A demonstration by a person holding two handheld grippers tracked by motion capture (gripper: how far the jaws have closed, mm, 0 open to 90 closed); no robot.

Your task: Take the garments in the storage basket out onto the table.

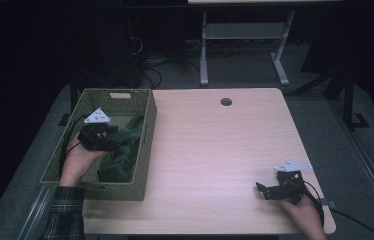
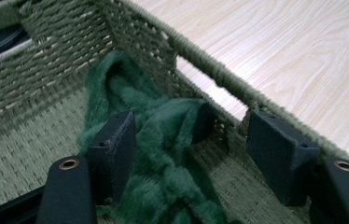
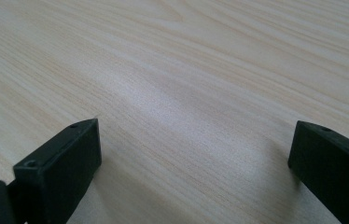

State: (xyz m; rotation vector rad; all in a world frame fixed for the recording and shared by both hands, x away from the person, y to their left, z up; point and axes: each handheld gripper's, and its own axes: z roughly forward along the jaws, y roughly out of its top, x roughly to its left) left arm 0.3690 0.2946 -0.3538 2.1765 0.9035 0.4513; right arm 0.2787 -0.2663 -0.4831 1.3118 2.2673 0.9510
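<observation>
Green plush cloth (image 2: 163,158) lies bunched inside the woven basket (image 1: 145,145) at the desk's (image 1: 215,150) left edge; left gripper (image 2: 191,135) hangs over it, jaws spread wide, cloth between them; right gripper (image 3: 193,163) rests low over bare desk, jaws open.

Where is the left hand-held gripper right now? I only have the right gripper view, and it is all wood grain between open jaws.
Observer: The left hand-held gripper is down inside the woven basket at the table's left edge.
Operator: Anything in that basket?
Observer: A green fuzzy cloth lies bunched on its floor, against the wall nearest the tabletop.
Operator: Is it gripped?
Observer: Not yet. The jaws stand apart, with part of the cloth between them.
</observation>
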